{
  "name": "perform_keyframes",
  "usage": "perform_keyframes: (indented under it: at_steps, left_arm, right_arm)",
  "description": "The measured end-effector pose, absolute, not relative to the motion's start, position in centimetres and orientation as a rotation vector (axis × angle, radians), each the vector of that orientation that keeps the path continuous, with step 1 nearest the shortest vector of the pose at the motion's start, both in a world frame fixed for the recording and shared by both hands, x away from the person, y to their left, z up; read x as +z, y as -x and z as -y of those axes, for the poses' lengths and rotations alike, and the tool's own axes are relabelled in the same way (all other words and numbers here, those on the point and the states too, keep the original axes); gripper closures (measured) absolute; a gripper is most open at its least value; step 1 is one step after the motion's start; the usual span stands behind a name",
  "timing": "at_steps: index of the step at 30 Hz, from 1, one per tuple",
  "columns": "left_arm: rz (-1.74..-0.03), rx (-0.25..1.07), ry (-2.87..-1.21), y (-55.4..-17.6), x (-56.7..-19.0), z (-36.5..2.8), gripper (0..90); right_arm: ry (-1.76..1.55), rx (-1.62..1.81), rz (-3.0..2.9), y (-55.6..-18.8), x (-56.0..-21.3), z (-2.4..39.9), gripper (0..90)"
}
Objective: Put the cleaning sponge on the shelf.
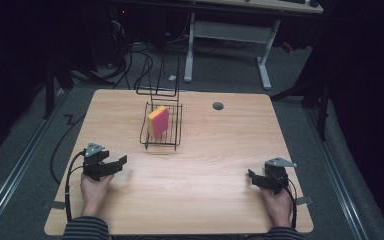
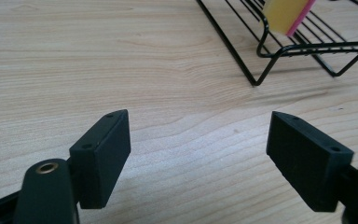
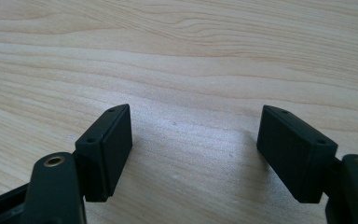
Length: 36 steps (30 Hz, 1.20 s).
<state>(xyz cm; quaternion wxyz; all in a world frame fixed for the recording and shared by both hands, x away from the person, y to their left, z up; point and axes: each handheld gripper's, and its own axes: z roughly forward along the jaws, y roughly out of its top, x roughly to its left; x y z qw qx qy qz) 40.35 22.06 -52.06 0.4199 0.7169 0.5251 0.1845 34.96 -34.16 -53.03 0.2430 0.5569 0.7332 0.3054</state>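
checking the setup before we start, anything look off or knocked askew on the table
Nothing stands out. The yellow and pink sponge stands on edge inside the black wire rack, which sits flat on the table. Both grippers are open and apart from it.

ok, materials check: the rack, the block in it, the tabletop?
Rack: thin black wire, probably coated metal, with a smooth, slightly glossy look at the bends in the left gripper view. Block: looks like sponge or foam, matte, a yellow layer on a pink one. Tabletop: light wood-grain surface, possibly laminate; even satin sheen.
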Motion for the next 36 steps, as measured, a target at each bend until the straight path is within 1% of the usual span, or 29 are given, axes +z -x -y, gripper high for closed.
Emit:
perform_keyframes:
  at_steps: [17, 36]
  left_arm:
    - [-1.338, 0.532, -1.849, -41.0, -52.7, -21.5, 22.9]
    - [-1.375, 0.568, -1.894, -41.6, -53.6, -21.3, 23.2]
  right_arm:
    - [-1.522, 0.835, -2.003, -35.0, -53.0, 34.2, 26.7]
    - [-1.522, 0.834, -2.003, -35.0, -53.0, 34.2, 26.8]
